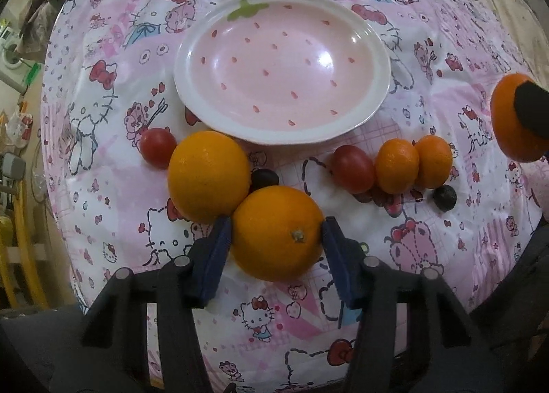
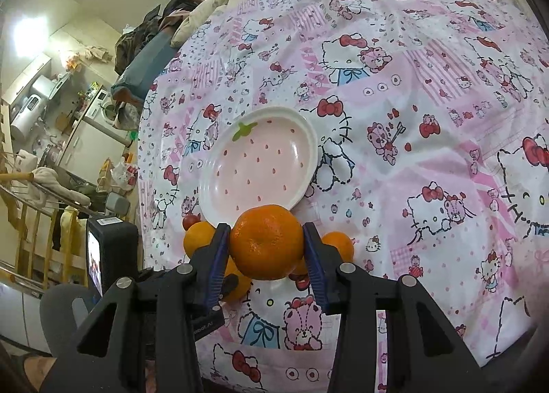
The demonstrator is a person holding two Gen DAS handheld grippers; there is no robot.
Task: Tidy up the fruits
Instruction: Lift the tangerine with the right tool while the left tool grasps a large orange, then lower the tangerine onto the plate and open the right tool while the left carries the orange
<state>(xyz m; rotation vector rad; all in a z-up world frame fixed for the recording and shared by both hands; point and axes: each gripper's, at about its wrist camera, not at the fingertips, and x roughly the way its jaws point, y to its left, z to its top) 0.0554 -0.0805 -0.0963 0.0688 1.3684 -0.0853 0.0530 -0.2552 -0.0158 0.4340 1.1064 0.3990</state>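
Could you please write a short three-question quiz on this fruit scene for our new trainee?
1. True or false: the strawberry plate already holds fruit.
2. What sits between the left gripper fingers? A) cherry tomato B) large orange C) blueberry
3. Fill in: the right gripper is shut on a ____.

Key:
1. False; the plate holds nothing.
2. B, the large orange, which touches a second orange.
3. mandarin.

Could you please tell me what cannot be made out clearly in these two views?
- Dark berry, left wrist view: mostly hidden behind two oranges.
- Tangerine, left wrist view: cut off at the edge, partly covered by a black finger.
- Fruits on the cloth, right wrist view: hidden behind the right hand-held gripper.
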